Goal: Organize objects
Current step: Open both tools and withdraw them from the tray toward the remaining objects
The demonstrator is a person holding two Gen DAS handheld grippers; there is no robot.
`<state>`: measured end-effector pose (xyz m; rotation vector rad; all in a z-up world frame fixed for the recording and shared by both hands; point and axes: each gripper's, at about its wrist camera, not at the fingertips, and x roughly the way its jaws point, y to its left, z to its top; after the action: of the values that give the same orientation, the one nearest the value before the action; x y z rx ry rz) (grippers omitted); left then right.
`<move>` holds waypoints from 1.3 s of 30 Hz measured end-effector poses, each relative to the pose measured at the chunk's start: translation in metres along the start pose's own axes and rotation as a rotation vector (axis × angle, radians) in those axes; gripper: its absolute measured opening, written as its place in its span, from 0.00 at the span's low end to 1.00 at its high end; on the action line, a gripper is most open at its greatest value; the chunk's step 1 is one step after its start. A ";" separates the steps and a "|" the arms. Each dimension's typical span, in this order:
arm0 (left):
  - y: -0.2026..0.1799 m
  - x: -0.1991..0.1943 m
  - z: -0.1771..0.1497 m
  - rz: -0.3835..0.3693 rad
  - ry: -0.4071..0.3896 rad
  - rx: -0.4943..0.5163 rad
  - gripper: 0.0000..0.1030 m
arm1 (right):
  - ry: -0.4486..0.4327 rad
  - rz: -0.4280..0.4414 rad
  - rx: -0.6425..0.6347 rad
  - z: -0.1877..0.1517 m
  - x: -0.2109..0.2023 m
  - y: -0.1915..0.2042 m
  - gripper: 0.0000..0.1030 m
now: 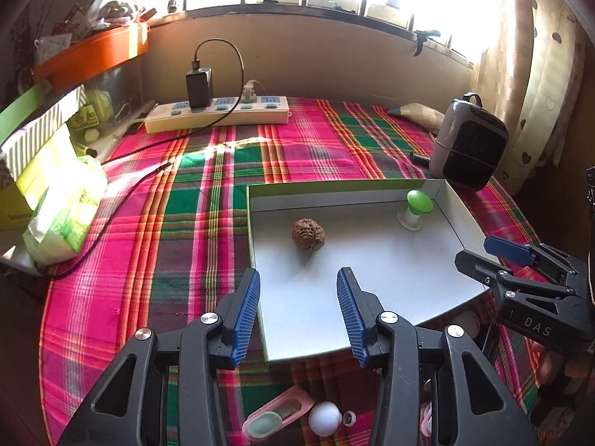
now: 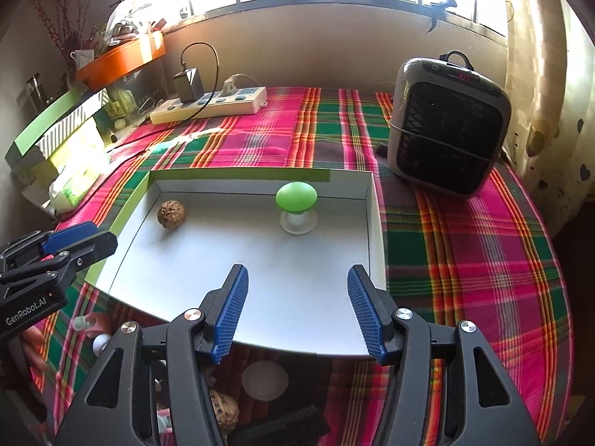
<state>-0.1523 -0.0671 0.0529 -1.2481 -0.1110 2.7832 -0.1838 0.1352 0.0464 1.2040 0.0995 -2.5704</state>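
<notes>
A shallow white box [image 1: 372,282] with a green rim lies on the plaid tablecloth; it also shows in the right wrist view [image 2: 260,282]. Inside it are a brown walnut [image 1: 308,234] [image 2: 170,213] and a green mushroom-shaped knob [image 1: 415,208] [image 2: 296,204]. My left gripper [image 1: 297,312] is open and empty above the box's near left edge. My right gripper [image 2: 297,308] is open and empty above the box's near edge. Below the box lie a white ball [image 1: 324,418], a pink case [image 1: 277,418], another walnut [image 2: 223,412] and a white round disc [image 2: 264,380].
A white power strip [image 1: 217,114] with a black charger and cable sits at the back. A grey and black heater [image 2: 448,126] stands at the right. Green boxes and a tissue pack [image 1: 63,215] crowd the left. An orange tray [image 1: 93,54] sits on a shelf.
</notes>
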 end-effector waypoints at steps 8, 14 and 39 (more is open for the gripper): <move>0.015 -0.022 -0.022 0.007 -0.025 -0.033 0.40 | -0.027 -0.009 0.043 -0.022 -0.020 -0.007 0.55; 0.027 -0.031 -0.041 0.003 -0.026 -0.054 0.40 | -0.048 -0.041 0.045 -0.040 -0.034 -0.011 0.55; 0.050 -0.024 -0.079 -0.099 -0.006 -0.071 0.41 | -0.019 -0.012 0.089 -0.094 -0.046 0.005 0.66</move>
<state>-0.0804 -0.1171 0.0129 -1.2145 -0.2659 2.7210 -0.0853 0.1590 0.0210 1.2128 -0.0123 -2.6213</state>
